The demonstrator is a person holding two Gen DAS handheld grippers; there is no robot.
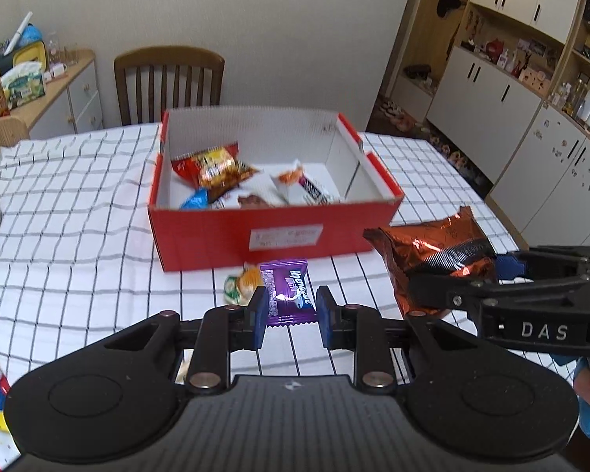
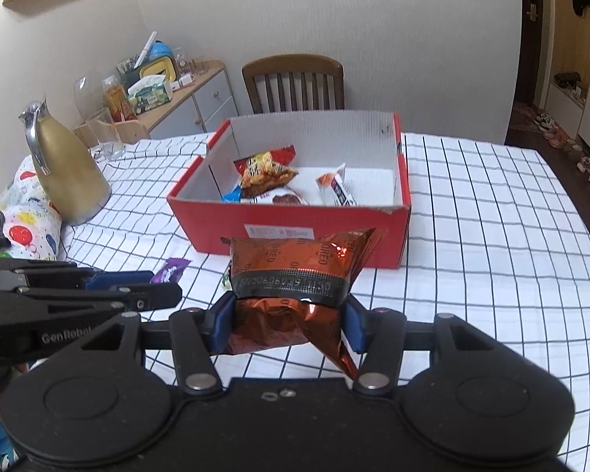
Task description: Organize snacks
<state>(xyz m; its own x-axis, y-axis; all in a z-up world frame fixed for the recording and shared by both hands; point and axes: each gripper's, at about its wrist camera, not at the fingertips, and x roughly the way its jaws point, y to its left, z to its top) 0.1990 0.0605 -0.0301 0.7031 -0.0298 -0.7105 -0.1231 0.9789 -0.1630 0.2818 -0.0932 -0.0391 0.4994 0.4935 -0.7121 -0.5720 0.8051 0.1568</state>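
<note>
Soft even daylight, faint shadows, foil glare — fisheye-bent edges, slightly soft focus

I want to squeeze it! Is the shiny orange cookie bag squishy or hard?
Probably squishy and crinkly: the shiny orange bag bulges and creases where the right claw pinches it. Likely light, since it hangs from that pinch. The cookies inside might crack if squeezed hard.

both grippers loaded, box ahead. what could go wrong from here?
1. The left gripper pinches the small purple packet only at its ends; it might slip.
2. The right gripper crumples the bulky copper Oreo bag, which could snag the red box front wall.
</note>
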